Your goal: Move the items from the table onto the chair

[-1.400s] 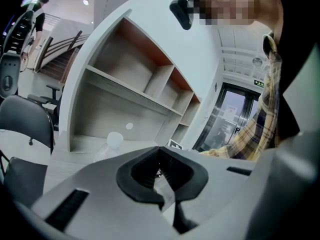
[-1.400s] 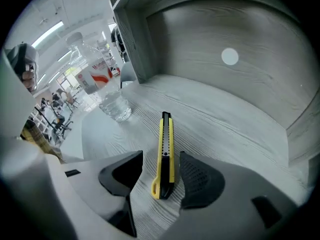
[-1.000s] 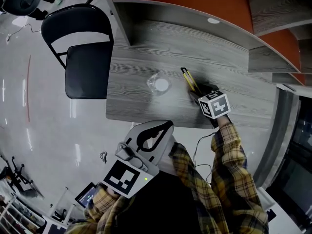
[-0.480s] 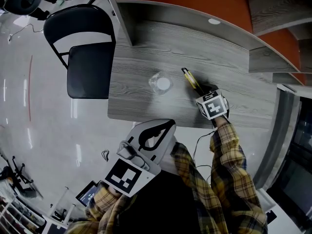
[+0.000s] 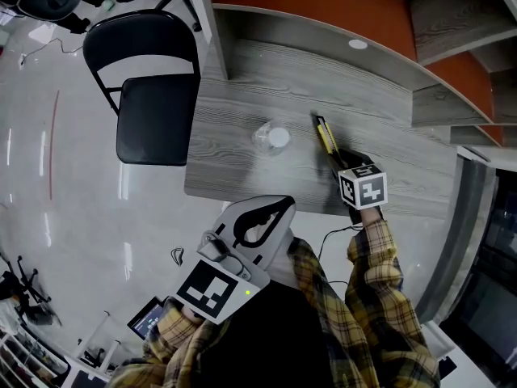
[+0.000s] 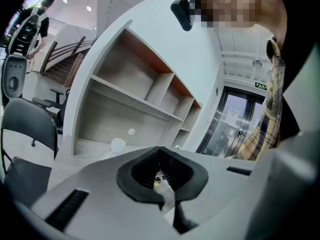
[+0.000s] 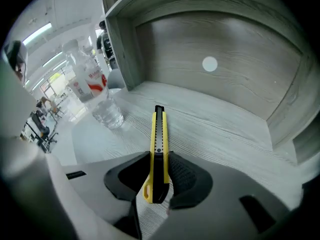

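Fingers of the right gripper just drawn in and now pinching a yellow utility knife by its rear end, black pads pressed flat against both of its sides. Knife held with the blade end pointing away over the grey wood-grain bench, toward the back wall. No telling whether the far tip touches the wood. In the head view, right gripper angled steeply down over the right half of the bench, at the end of a plaid sleeve. Fingers of the left gripper pressed together at the tips, pinching nothing, with only the looped gap between the pads showing. Left gripper held in front of the body, just off the near edge of the bench and well apart from the knife. Left of the knife, near but not touching, an upright clear plastic bottle with a red label and a white cap, standing on the bench, apart from both grippers. Beside the left end of the bench, on the glossy pale floor, a black folding chair, backrest on its far side. On the back wall of the bench recess, a small white disc. Above and to the right, wooden shelves with orange backing.
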`<state>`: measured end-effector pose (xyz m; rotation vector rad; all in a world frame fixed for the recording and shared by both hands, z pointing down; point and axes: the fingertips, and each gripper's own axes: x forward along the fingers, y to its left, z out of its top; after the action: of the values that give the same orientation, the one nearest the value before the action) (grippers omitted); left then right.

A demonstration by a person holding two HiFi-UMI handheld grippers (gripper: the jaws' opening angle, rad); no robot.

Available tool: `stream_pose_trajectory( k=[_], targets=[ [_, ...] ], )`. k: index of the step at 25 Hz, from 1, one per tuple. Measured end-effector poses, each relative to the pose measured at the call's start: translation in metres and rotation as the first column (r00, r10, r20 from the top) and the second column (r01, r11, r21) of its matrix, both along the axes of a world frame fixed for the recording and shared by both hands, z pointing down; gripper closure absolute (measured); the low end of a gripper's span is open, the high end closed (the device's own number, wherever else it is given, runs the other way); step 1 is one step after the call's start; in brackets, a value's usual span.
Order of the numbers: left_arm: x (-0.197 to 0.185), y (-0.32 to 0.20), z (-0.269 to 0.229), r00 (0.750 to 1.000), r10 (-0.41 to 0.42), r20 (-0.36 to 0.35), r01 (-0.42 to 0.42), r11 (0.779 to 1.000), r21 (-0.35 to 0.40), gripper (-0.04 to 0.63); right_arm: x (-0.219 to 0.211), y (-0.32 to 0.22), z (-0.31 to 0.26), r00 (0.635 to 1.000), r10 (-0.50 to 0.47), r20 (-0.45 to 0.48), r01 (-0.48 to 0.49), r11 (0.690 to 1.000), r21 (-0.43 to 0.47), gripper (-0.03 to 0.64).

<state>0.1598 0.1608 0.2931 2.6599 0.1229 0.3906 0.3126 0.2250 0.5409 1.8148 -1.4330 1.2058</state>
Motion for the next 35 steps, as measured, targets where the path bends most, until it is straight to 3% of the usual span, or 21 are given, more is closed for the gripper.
stream_pose_trajectory(
  k=[4,10,15,22,27,31,35],
  targets=[
    [-0.002,-0.002,-0.008,1.0,-0.008,-0.02,0.008,1.0,0.01,0.591,-0.001,-0.009,-0.048,0.999,0.025,-0.021,-0.022,0.994,0.104,0.491],
    [-0.011,-0.006,-0.017,0.999,-0.023,-0.041,0.024,0.999,0.025,0.591,-0.02,-0.046,-0.153,0.991,-0.06,-0.117,0.089,0.96,0.267,0.491],
    [-0.024,-0.016,-0.019,0.997,-0.06,-0.043,0.062,0.998,0.029,0.591,-0.054,-0.092,-0.232,0.968,-0.157,-0.196,0.223,0.896,0.383,0.491],
    [-0.051,-0.048,-0.024,0.978,-0.201,-0.054,0.203,0.978,0.043,0.591,-0.136,-0.175,-0.288,0.913,-0.358,-0.197,0.408,0.769,0.492,0.491],
    [-0.087,-0.082,-0.017,0.936,-0.35,-0.037,0.351,0.936,0.034,0.591,-0.194,-0.237,-0.256,0.866,-0.484,-0.124,0.477,0.727,0.494,0.491],
    [-0.123,-0.116,-0.008,0.887,-0.461,-0.004,0.461,0.887,0.009,0.591,-0.233,-0.286,-0.211,0.846,-0.532,-0.036,0.487,0.742,0.461,0.491],
    [-0.169,-0.134,0.005,0.823,-0.567,0.038,0.568,0.823,-0.019,0.591,-0.283,-0.317,-0.157,0.828,-0.56,0.038,0.497,0.763,0.413,0.491]
  ],
)
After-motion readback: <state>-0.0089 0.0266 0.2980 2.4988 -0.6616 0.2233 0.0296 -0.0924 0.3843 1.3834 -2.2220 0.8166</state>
